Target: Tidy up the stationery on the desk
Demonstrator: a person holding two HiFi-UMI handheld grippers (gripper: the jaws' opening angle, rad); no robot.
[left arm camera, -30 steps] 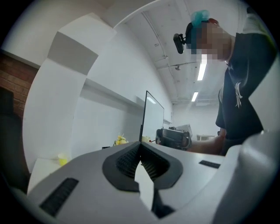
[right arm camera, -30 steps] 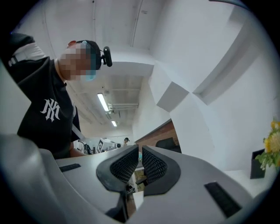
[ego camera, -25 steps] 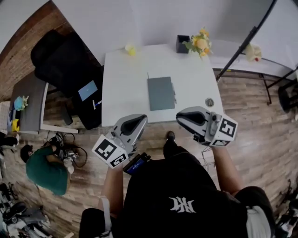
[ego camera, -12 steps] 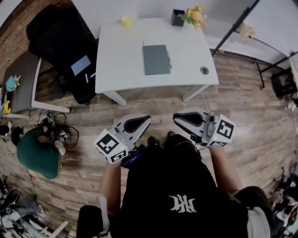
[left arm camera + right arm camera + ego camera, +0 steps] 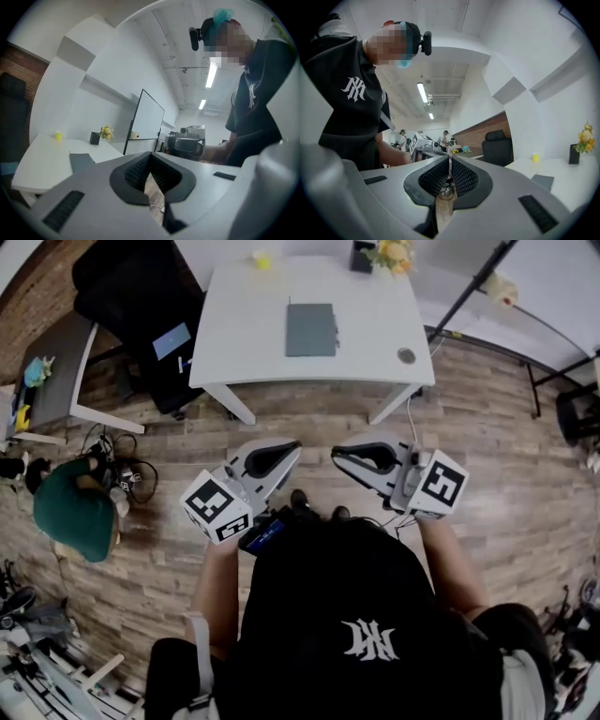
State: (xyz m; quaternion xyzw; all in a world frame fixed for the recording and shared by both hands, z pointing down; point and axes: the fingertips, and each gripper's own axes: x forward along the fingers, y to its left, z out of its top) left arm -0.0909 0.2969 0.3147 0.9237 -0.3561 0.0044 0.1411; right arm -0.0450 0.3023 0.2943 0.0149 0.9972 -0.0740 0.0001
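Left hand-held gripper point(image 5: 278, 451) shut, pads together at the tips, nothing between them; only floor seen through the gap lower down. Right hand-held gripper point(image 5: 343, 454) likewise shut and empty. Both held about level over the wood floor point(image 5: 487, 427), side by side, near each other but not touching, tips angled slightly inward and toward the tabletop point(image 5: 234, 343). Well apart from its near edge. Marker cube point(image 5: 217, 506) at the rear of the left one, a second at the rear of the right. In the left gripper view, tabletop off to the left of the jaws; in the right gripper view, off to the right.

On the tabletop, untouched: grey notebook point(image 5: 310, 330) lying flat about the middle, square to the edges. Along its right side a thin dark thing, too small to name. Yellow cup point(image 5: 262, 259) at the far edge, left of centre. Black holder point(image 5: 362, 255) at the far edge, right of centre, with flowers point(image 5: 394, 253) just beside it toward the far right corner. Round grommet point(image 5: 405, 355) close to the near right corner.

Off the left edge, a black chair point(image 5: 131, 287) with a blue flat thing point(image 5: 172, 340) on it. Further left, a grey side table point(image 5: 61, 381). Low on the floor near it, a person in green point(image 5: 75, 517) beside a tangle of cables point(image 5: 127, 484).
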